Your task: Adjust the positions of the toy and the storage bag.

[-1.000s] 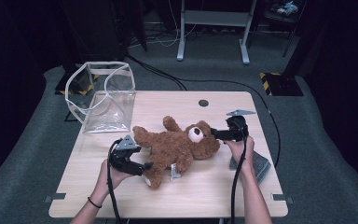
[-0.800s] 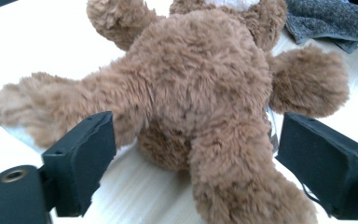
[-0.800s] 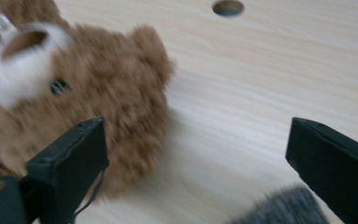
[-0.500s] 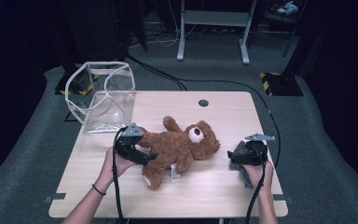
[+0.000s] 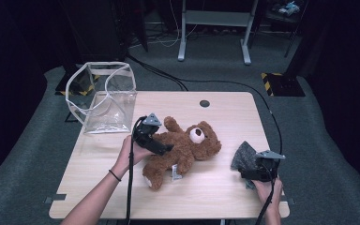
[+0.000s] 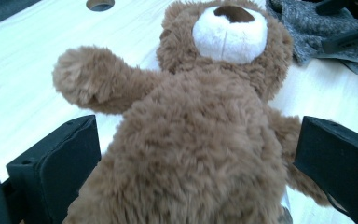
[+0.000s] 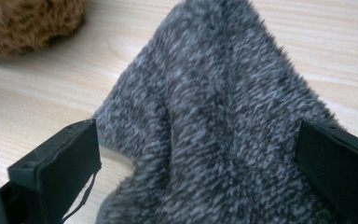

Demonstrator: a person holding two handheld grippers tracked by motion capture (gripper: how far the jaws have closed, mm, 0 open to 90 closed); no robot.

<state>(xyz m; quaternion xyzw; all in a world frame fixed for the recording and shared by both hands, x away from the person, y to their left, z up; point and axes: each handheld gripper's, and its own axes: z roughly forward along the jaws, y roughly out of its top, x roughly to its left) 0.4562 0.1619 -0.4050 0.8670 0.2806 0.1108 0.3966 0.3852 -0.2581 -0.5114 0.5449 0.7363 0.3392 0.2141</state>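
Brown teddy bear [image 5: 183, 147] lying on its back at the middle of the light wooden surface [image 5: 98, 173], head toward the right, with the left claw [image 6: 196, 154] released and spread wide to either side of its belly, pads clear of the fur. Grey knitted cloth [image 5: 244, 157] crumpled near the right edge of the surface, just beside the bear's head, with the right claw [image 7: 196, 154] likewise released and gaping around it, the fabric rising between the jaws and not pinched. Clear plastic bag [image 5: 105, 96] standing open at the far left corner, well apart from both.
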